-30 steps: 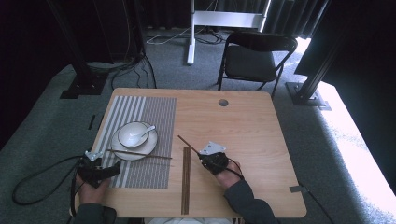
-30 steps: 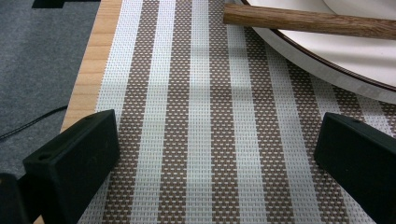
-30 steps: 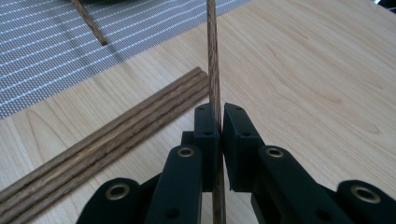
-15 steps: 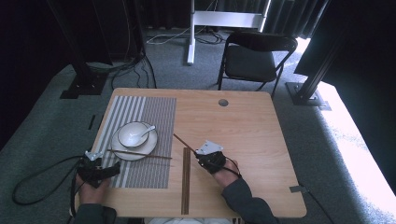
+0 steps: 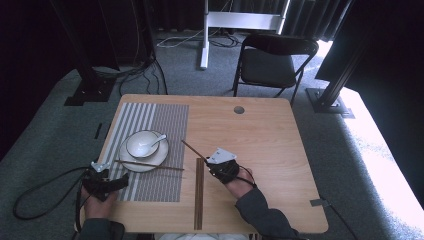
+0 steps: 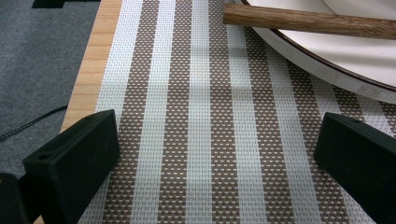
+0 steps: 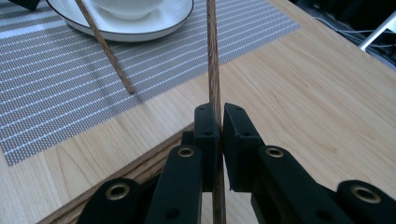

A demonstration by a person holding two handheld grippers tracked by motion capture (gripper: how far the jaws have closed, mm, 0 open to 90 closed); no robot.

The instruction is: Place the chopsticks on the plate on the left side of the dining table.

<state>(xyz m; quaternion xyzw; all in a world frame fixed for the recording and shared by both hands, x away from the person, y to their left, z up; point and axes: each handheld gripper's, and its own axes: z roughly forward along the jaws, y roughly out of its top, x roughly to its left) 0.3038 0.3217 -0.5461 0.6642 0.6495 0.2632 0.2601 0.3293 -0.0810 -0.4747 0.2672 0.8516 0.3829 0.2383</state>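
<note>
A white plate point(image 5: 131, 159) with a bowl point(image 5: 141, 143) and spoon sits on the striped placemat point(image 5: 165, 125). One wooden chopstick point(image 5: 150, 165) lies across the plate's near rim, its tip on the mat. My right gripper point(image 5: 214, 164) is shut on a second chopstick point(image 5: 192, 149), which points up-left toward the plate. In the right gripper view the jaws point(image 7: 219, 109) pinch this chopstick point(image 7: 212, 65), with the resting chopstick point(image 7: 105, 49) and the plate point(image 7: 159, 25) beyond. My left gripper point(image 5: 116, 184) stands open over the mat's near left corner point(image 6: 215, 144), with nothing between its jaws.
A long wooden strip point(image 5: 199, 195) lies on the table just left of my right hand, running toward the front edge. The table's left edge point(image 6: 91, 70) is close to my left gripper. A small round hole point(image 5: 239, 109) sits at the back; a chair point(image 5: 275, 60) stands beyond.
My right gripper has shifted a little left toward the plate, carrying its chopstick. The left gripper and the chopstick on the plate have stayed put.
</note>
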